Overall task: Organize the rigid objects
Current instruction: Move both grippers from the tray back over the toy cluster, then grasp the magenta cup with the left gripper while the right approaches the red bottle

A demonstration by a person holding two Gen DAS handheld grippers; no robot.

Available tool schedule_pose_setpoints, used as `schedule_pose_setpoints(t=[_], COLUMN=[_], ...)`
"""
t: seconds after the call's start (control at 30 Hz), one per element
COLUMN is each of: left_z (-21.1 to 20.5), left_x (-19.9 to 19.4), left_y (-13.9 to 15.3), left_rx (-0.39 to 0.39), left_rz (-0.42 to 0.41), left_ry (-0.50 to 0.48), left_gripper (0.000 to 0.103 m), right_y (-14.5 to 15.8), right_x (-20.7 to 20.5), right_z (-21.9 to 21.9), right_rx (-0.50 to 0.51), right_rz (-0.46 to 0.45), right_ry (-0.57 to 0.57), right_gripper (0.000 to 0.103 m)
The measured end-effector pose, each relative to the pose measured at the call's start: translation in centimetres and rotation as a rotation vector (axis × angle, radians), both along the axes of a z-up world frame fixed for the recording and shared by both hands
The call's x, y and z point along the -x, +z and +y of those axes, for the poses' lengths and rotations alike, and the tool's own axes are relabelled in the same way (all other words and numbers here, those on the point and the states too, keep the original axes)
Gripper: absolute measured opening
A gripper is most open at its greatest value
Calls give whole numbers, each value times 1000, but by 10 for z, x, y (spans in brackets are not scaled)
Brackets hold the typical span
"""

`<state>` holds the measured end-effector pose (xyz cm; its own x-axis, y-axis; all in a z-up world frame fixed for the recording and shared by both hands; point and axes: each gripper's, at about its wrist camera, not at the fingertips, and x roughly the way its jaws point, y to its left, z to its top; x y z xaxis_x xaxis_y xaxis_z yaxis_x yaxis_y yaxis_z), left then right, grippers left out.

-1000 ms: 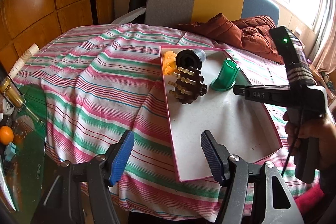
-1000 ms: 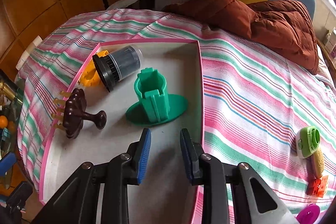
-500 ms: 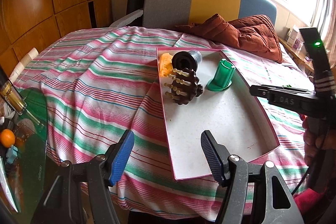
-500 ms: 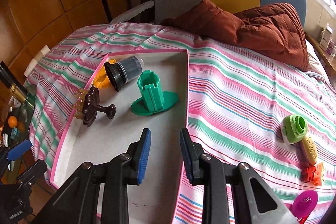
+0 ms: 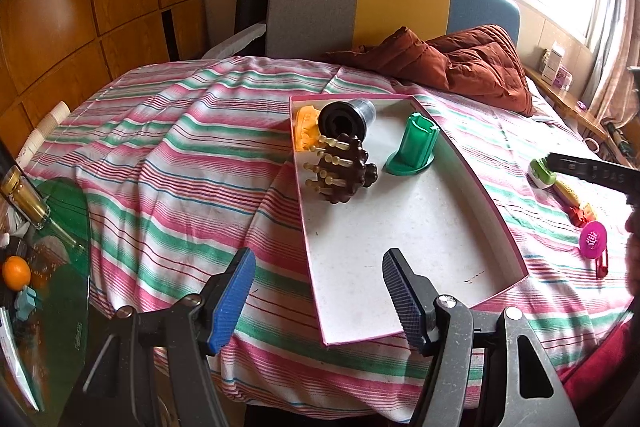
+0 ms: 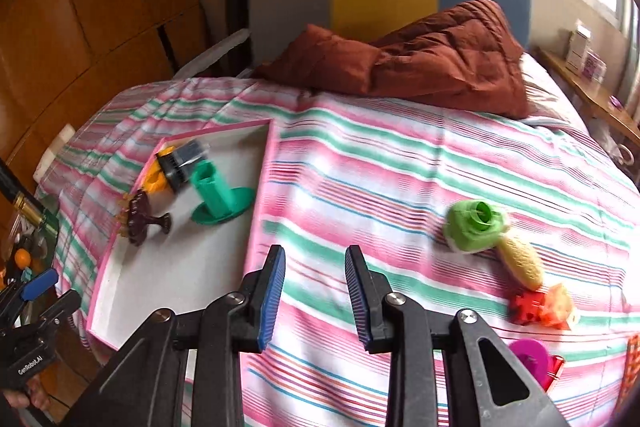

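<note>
Striped pink-green bedspread (image 5: 180,167) underfoot: from left wrist, left gripper (image 5: 318,297) wide open and empty near pink-rimmed white tray (image 5: 400,247), risking tipping upright green plastic holder (image 5: 414,145) at 12 o'clock; from right wrist, right gripper (image 6: 315,293) part-open, empty, blurred, liable to overshoot loose green round toy (image 6: 474,225) at 2 o'clock.

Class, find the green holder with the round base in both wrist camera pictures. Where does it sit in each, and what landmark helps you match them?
Left wrist view: the green holder stands upright right of centre, in the far part of the pink-edged tray.
Right wrist view: the holder sits left of centre, in the same tray.
Shared landmark: the brown spiked massager beside it.
</note>
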<state>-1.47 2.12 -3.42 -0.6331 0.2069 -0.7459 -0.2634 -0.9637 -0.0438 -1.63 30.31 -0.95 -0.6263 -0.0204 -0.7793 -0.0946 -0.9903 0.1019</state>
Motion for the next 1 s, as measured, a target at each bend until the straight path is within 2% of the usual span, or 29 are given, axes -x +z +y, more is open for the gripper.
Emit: schedule_pose_setpoints(t=[0.27,0.53,0.57,0.63,0.73,0.8,1.0], left_z=[15,54,60,75,101,120,189], left_x=[1,0,0,-2,-6,-11,-23], left_y=[3,9,10,10,10,10,4], left_rx=[8,9,9,8,7,6,-6], left_rz=[8,21,22,21,7,1,-62], left_ry=[-43,-154,-171,-215,-288,-340,-536], left_gripper=[67,67,67,67,67,67,69], right_y=[9,4,2,-4,-11,-4,1], right_x=[-38,-93,-100,-111,-123,-130,-140], right_z=[91,174,182,199,216,217,218], right_rx=[18,80,96,196,287,282,316], right_rz=[15,22,25,38,74,145,223], right_ry=[-236,-478,-506,-561,-642,-662,-671], right_gripper=[32,35,36,36,36,36,37])
